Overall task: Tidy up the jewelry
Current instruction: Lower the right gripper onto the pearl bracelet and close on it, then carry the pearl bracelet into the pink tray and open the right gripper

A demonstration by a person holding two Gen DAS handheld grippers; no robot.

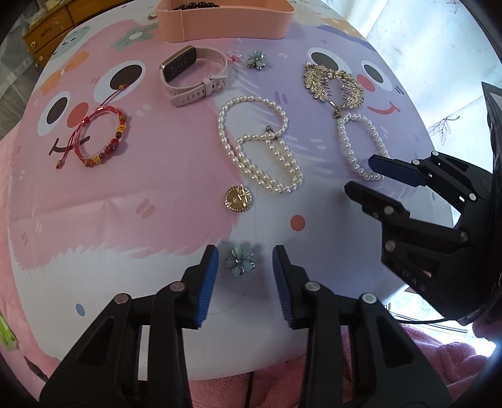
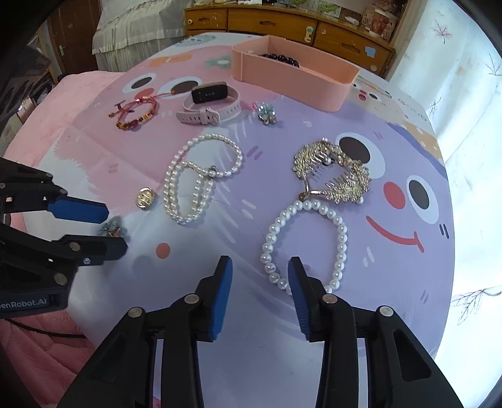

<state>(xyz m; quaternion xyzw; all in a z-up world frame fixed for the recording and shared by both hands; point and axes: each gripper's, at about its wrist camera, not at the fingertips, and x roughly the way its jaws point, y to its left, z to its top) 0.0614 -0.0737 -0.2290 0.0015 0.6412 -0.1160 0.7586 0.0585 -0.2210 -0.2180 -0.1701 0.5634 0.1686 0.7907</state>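
Observation:
My left gripper point(image 1: 245, 255) is open, its fingers on either side of a teal flower brooch point(image 1: 240, 260) lying on the table; the brooch also shows in the right wrist view point(image 2: 111, 228). My right gripper point(image 2: 260, 266) is open and empty, its right finger at the near end of a round pearl bracelet point(image 2: 306, 243). Further out lie a doubled pearl strand point(image 1: 260, 147), a gold hair comb point(image 2: 334, 174), a gold round brooch point(image 1: 238, 199), a pink smart band point(image 1: 194, 75), a red bead bracelet point(image 1: 100, 139), a second teal flower point(image 1: 256, 60) and a small pink ring point(image 1: 234, 57).
A pink tray point(image 2: 291, 78) with dark beads inside stands at the far edge of the cartoon-print table cover point(image 2: 408, 282). Wooden drawers point(image 2: 282, 25) stand behind the table. A pink blanket point(image 2: 37, 345) lies at the near left.

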